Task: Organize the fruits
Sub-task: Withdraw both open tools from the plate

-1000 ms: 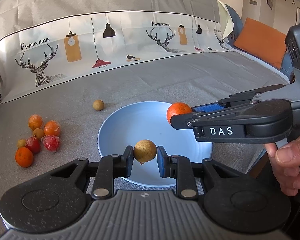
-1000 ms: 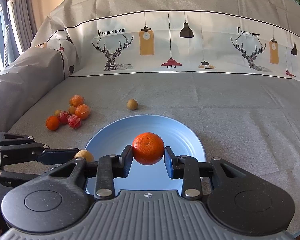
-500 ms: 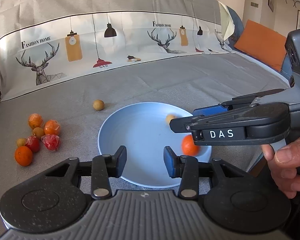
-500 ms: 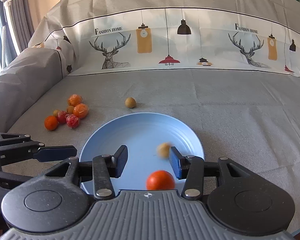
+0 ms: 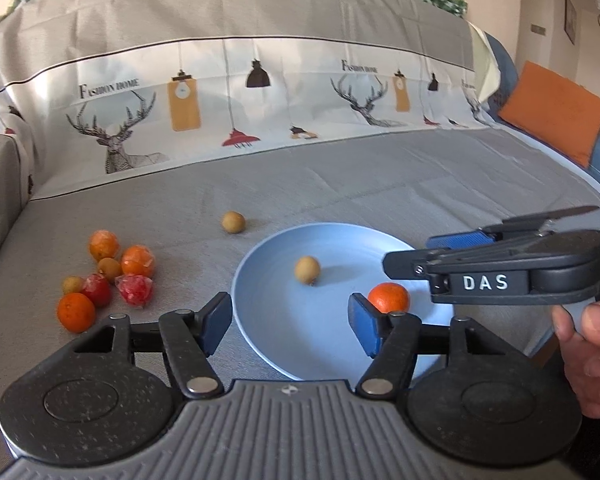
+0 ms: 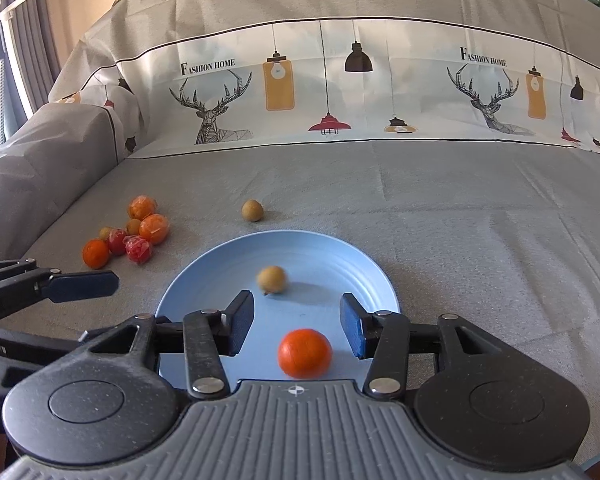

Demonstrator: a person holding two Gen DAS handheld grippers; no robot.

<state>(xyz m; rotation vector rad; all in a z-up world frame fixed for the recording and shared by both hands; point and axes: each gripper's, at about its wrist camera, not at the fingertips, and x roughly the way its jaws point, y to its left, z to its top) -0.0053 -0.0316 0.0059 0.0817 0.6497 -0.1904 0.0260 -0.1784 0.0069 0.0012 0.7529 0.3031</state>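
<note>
- Grey-covered sofa seat [image 5: 340,184] serving as work surface; soft and flat enough that loose fruit stays put.
- Blue plate [image 6: 340,252] set near the front edge, within reach of both grippers; evidently the collection point.
- Left gripper [image 5: 290,326] low over the plate's near-left rim, jaws opening, nothing between them. One second earlier: clamped on the tan fruit.
- Right gripper [image 6: 296,326] above the plate's near side, jaws apart, pads clear of the orange lying just below and between them. One second earlier: clamped on that orange. Seen from the left wrist view as the "DAS" arm reaching in from the right, a hand on its grip.
- Cluster of remaining fruit [image 5: 108,276] on the seat left of the plate: oranges, two red wrapped pieces, small tan ones, touching or just beside each other. Not yet moved; unchanged from earlier frames.
- Orange [image 6: 305,354] now resting in the plate near its front rim.
- Tan fruit [image 6: 272,279] now in the plate near centre, slightly blurred, possibly rolling.
- Lone tan fruit [image 5: 233,222] on the seat just beyond the plate's far-left rim; same spot as before.
- Judgement: two pieces delivered, the rest outstanding.
</note>
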